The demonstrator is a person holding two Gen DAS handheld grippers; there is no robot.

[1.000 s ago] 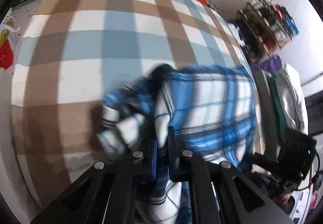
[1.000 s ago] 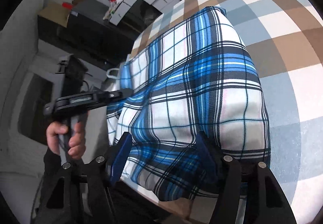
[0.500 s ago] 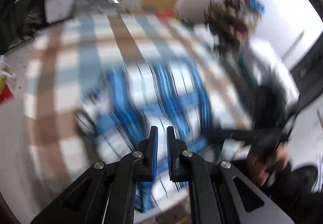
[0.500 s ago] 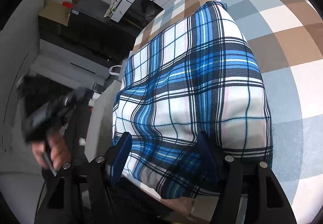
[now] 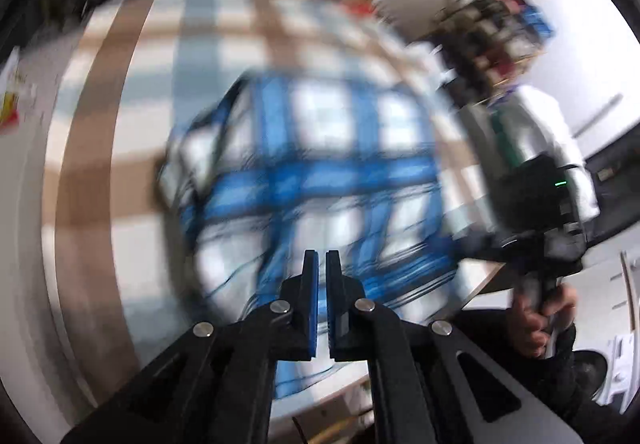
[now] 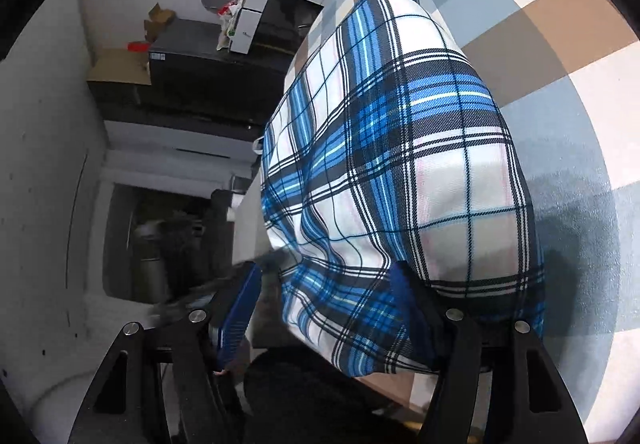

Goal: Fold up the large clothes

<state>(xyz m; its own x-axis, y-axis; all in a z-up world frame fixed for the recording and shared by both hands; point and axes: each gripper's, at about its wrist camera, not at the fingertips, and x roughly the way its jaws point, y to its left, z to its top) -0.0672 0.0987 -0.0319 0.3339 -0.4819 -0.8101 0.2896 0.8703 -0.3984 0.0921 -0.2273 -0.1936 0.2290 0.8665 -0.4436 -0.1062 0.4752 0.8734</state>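
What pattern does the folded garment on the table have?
Blue, white and black plaid on the folded garment, clearest in the right wrist view.

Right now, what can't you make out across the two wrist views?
- Left wrist view: motion blur smears the plaid shirt, so its folds and edges are unreadable.
- Right wrist view: the shirt's near hem drops past the bed edge behind the right gripper.
- Right wrist view: the box labels are too small to read.

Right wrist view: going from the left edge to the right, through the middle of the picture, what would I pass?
Pale wall → brown cardboard box → dark cabinet → blue plaid garment, folded on the bed → checked brown, blue and white bedspread.
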